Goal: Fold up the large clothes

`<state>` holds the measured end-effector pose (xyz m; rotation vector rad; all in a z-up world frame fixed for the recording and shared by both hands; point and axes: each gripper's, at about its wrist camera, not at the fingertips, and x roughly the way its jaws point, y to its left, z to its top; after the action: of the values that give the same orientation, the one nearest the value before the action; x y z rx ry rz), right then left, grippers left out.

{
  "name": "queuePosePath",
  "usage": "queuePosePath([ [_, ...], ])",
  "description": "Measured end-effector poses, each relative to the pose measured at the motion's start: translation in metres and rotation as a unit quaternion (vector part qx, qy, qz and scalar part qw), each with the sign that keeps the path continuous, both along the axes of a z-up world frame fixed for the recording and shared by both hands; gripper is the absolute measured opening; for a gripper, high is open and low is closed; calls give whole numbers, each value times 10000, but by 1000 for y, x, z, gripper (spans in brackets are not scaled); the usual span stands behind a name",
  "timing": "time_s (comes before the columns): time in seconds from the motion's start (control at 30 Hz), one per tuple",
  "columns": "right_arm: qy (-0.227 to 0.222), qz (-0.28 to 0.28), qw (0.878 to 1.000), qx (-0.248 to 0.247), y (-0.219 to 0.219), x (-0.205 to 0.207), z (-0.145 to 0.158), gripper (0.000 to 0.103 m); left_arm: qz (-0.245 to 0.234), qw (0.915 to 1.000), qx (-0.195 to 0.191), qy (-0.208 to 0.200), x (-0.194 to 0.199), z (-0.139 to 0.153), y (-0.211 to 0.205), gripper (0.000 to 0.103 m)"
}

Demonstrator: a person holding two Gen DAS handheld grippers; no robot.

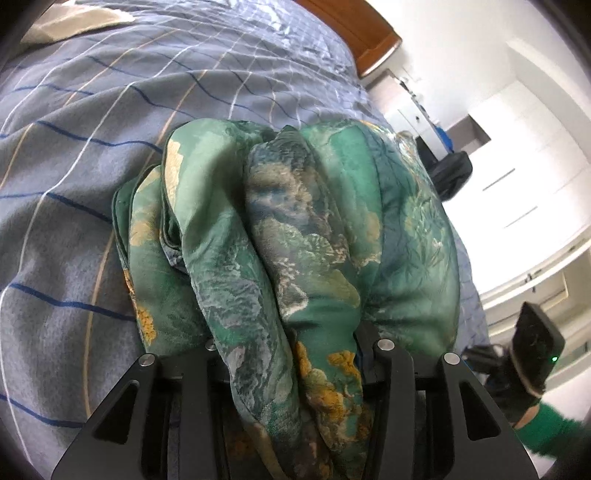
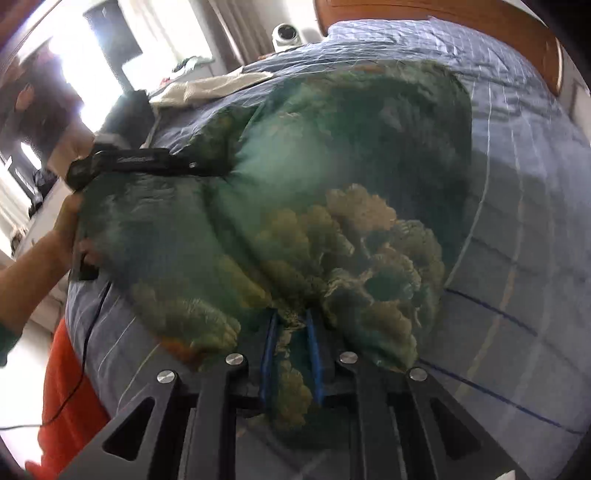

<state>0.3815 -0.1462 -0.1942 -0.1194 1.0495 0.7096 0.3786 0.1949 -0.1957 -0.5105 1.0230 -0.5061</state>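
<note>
The green printed garment (image 1: 295,229) lay bunched on the bed (image 1: 74,147), near the bed's side edge, with the wooden headboard (image 1: 354,29) at the far end. The left gripper (image 1: 291,354) had a thick gathered fold of that fabric running between its 2 fingers, the jaws part-way apart and pinching the bundle. From the right wrist view, the garment (image 2: 332,166) spread wide over the blue checked bedcover, blurred with movement. The right gripper (image 2: 291,328) was pressed nearly together, its 2 blue pads (image 2: 267,347) nipping a thin edge of cloth. The left hand (image 2: 66,229) showed at the garment's far side, by the bed's edge. A cream cloth (image 2: 207,88) lay near the far corner.
</note>
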Motion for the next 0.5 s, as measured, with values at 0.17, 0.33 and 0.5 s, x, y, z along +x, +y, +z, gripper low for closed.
queuePosePath([
  [0.17, 269, -112, 9994, 167, -6, 9, 17, 15, 43, 9999, 97, 59, -3, 8, -2, 45],
  [0.33, -823, 41, 9963, 255, 30, -11, 92, 21, 165, 9993, 310, 124, -7, 26, -6, 55],
  [0.5, -459, 679, 9951, 562, 107, 1, 66, 21, 391, 9986, 337, 126, -22, 67, 18, 67],
])
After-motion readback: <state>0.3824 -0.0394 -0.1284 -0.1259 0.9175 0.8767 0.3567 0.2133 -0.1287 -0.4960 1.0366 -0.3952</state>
